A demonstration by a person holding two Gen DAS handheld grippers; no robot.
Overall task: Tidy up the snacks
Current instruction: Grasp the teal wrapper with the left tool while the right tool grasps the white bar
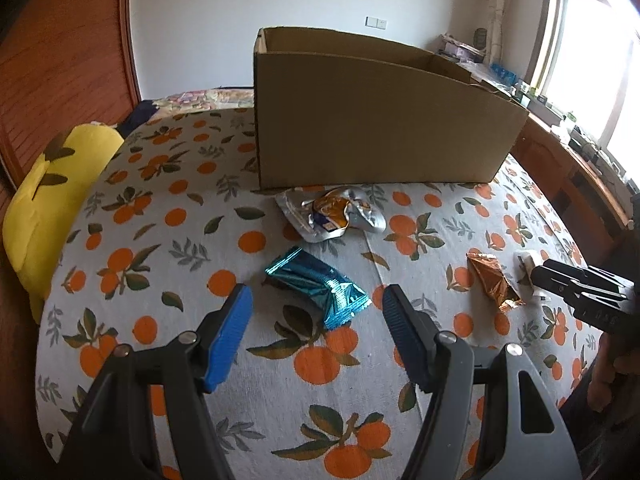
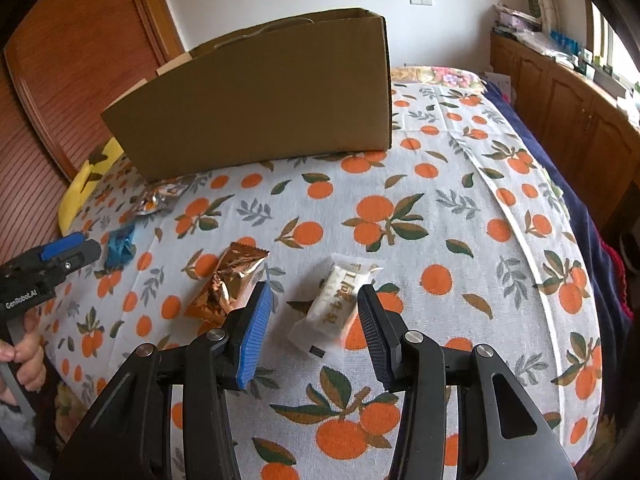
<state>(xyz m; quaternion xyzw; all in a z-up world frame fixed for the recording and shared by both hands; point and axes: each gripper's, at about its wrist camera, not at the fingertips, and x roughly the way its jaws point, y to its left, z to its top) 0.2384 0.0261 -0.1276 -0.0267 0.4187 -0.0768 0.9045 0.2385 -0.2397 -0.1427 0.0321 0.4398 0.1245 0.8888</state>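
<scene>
A teal foil snack packet (image 1: 318, 286) lies on the orange-print cloth between the open fingers of my left gripper (image 1: 316, 300), which is empty. A silver and orange packet (image 1: 334, 214) lies beyond it, just in front of the cardboard box (image 1: 372, 120). A copper foil packet (image 1: 494, 284) lies to the right. In the right wrist view my right gripper (image 2: 312, 300) is open and empty, its fingers on either side of a white packet (image 2: 340, 304). The copper packet (image 2: 228, 280) lies just left of it. The box (image 2: 260, 100) stands behind. The left gripper (image 2: 68, 252) shows at far left.
A yellow plush toy (image 1: 52, 200) lies at the bed's left edge. A wooden door (image 2: 80, 60) is on the left. A wooden cabinet (image 2: 568, 112) with clutter under a window runs along the right.
</scene>
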